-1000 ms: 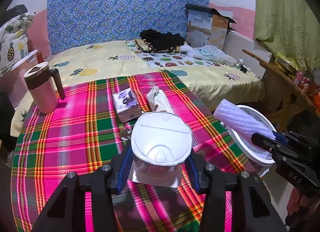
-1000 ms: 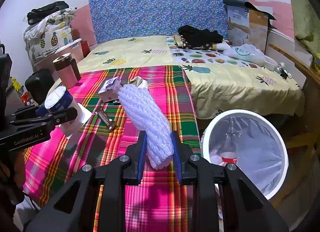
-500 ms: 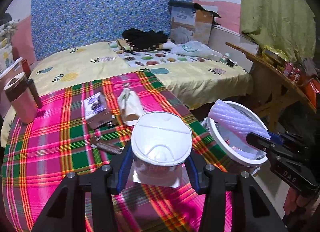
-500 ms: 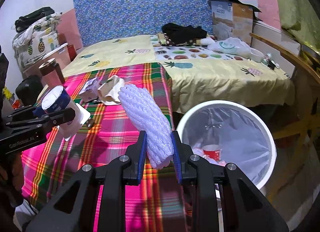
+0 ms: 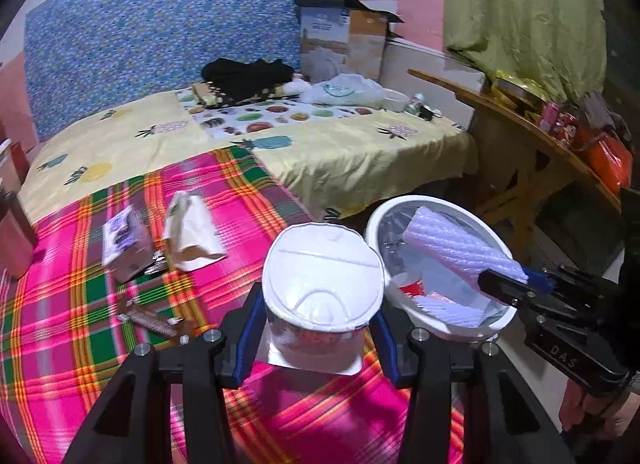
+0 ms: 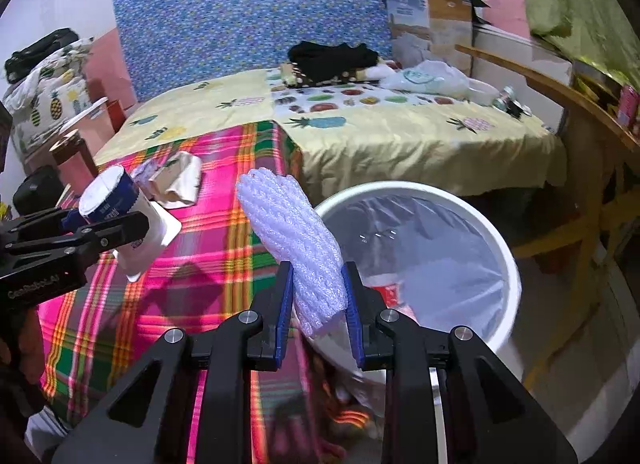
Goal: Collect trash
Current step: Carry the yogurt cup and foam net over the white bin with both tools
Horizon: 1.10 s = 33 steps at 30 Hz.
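Trash in hand: a pale lilac ribbed foam-net sleeve (image 6: 294, 238), clenched in the right hand-held gripper (image 6: 318, 300) over the round white lined waste bin (image 6: 506, 252), and a white plastic cup with a crinkled foil lid (image 5: 322, 290), grasped by the left hand-held gripper (image 5: 316, 338) above the pink plaid cloth (image 5: 80, 304). Its lower body is hidden behind the lid; the bin's contents are hard to make out.

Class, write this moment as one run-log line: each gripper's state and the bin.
left gripper: shut on white cup | right gripper: shut on foam sleeve | trash bin: lined, beside table
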Each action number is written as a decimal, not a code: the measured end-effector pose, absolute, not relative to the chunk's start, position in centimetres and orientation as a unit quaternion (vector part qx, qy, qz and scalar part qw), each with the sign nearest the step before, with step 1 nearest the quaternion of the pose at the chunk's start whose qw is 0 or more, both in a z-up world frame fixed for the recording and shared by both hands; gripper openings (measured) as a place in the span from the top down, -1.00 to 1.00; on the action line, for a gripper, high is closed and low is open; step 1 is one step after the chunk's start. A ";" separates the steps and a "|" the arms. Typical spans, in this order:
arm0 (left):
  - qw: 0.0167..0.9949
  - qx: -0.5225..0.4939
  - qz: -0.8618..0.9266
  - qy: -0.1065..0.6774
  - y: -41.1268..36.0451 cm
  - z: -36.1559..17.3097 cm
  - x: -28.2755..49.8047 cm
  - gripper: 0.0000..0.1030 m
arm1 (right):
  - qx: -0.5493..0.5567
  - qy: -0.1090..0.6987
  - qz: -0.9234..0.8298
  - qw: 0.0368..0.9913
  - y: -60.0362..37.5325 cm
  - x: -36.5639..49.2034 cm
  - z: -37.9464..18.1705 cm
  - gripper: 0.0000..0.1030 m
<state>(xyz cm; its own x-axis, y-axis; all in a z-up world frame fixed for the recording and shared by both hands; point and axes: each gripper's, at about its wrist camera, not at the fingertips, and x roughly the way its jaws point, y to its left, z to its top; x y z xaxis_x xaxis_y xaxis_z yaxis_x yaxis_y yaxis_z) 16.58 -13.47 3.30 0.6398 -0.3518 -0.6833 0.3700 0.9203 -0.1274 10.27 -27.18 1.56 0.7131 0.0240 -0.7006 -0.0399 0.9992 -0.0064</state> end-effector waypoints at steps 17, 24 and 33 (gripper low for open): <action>0.877 0.027 -0.282 0.388 -22.4 0.5 19.6 0.04 | 0.021 0.408 -0.047 0.912 -32.5 10.4 -0.3 0.52; 0.865 0.031 -0.300 0.401 -24.4 -1.3 20.6 0.04 | 0.029 0.419 -0.062 0.906 -34.0 10.7 -1.0 0.52; 0.859 0.030 -0.308 0.407 -25.3 -2.2 21.6 0.04 | 0.033 0.426 -0.073 0.901 -35.1 10.9 -1.5 0.51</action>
<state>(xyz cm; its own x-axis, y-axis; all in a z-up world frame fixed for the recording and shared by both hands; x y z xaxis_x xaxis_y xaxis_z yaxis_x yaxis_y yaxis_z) 21.57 -25.33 -2.20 0.4788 -0.5045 -0.7185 0.5538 0.8086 -0.1987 10.87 -35.07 -1.53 0.6263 -0.1043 -0.7725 0.1599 0.9871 -0.0036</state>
